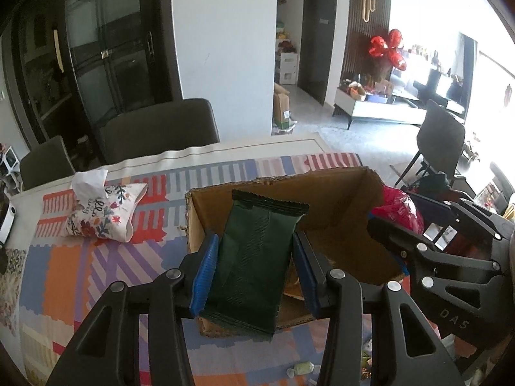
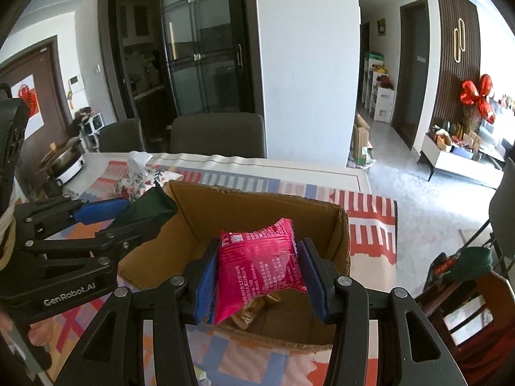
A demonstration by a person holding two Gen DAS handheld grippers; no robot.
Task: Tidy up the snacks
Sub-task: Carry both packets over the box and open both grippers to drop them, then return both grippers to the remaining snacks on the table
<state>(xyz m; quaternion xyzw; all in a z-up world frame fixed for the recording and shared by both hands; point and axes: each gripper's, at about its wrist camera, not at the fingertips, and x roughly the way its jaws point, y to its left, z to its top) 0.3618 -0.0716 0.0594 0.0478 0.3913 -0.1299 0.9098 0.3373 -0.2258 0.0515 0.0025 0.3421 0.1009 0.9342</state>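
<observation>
A: Snacks, two, both off the table. Green packet (image 1: 254, 257) pinched by its long edges in the left gripper (image 1: 254, 241), jaws narrowed to the packet's width. Hung above the near left corner of the cardboard box (image 1: 338, 199), lower end seemingly past the near wall.

B: And on the other side of the box?

A: Pink packet (image 2: 260, 267) caught the same way in the right gripper (image 2: 259, 246), jaws narrow, pads against both side seams. Sat tilted, above the near half of the box, to the right of the green one. Looked a light hold on both, not a crush.

B: Anything already inside the box?

A: A gold wrapper (image 2: 254, 308) on the floor of the box, under the pink packet. Nothing else made out in there.

B: Best way to finish the drop, then?

A: Probably pushed the green one further over the box first, so as to clear the near wall. Kept both grippers apart over the box, close as they were. Lowered toward the floor of the box before letting go, rather than dropped from the rim. Laid flat, side by side, to leave room.

B: Outside the box?

A: Floral tissue pouch (image 1: 103, 212) well to the left of the box, and one small candy (image 1: 302, 368) in front of the box, still to be collected by the look of it.
</observation>
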